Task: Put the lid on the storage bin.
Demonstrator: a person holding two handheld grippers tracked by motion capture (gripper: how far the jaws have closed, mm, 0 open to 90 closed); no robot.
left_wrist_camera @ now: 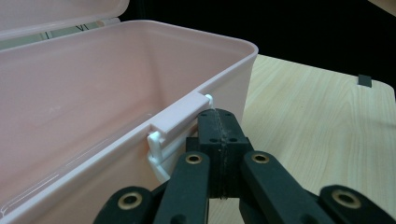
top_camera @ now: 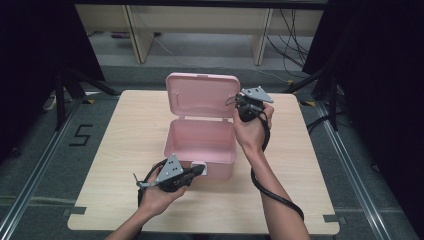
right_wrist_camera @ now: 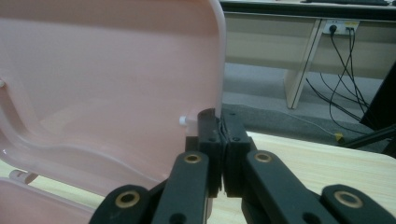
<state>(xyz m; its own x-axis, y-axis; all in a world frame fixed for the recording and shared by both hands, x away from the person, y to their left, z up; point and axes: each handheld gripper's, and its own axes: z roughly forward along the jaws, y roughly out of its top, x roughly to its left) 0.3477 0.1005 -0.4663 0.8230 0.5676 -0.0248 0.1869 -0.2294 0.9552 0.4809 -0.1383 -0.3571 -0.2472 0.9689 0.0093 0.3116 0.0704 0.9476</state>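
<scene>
Pink box (top_camera: 200, 142): plastic, lid up, stands mid-table (top_camera: 125, 150), a bit toward the far side; inside looks bare as far as the high view shows.
Lid (top_camera: 202, 95): upright behind the box body, hinged at the far wall; inner face toward the person.
Latch (left_wrist_camera: 180, 114): pale clip on the box's near wall, centre of the rim; white hinge piece under it.
Left gripper (top_camera: 197, 171): held level at the near wall of the box, tips at the latch. Jaws clenched, pads (left_wrist_camera: 219, 128) pressed together; tips touch or sit just under the latch tab, and whether any part of it is pinched can't be told.
Right gripper (top_camera: 241, 107): raised at the lid's right edge, grey plate on top. Jaws clamped on that edge; in the right gripper view the lid rim (right_wrist_camera: 218, 56) runs down straight between the pads.
Table: light wood, rectangular.
Cables: one trails from each gripper; the right one loops along the forearm.
Floor: grey, black "5" (top_camera: 80, 135) marked left of the table.
</scene>
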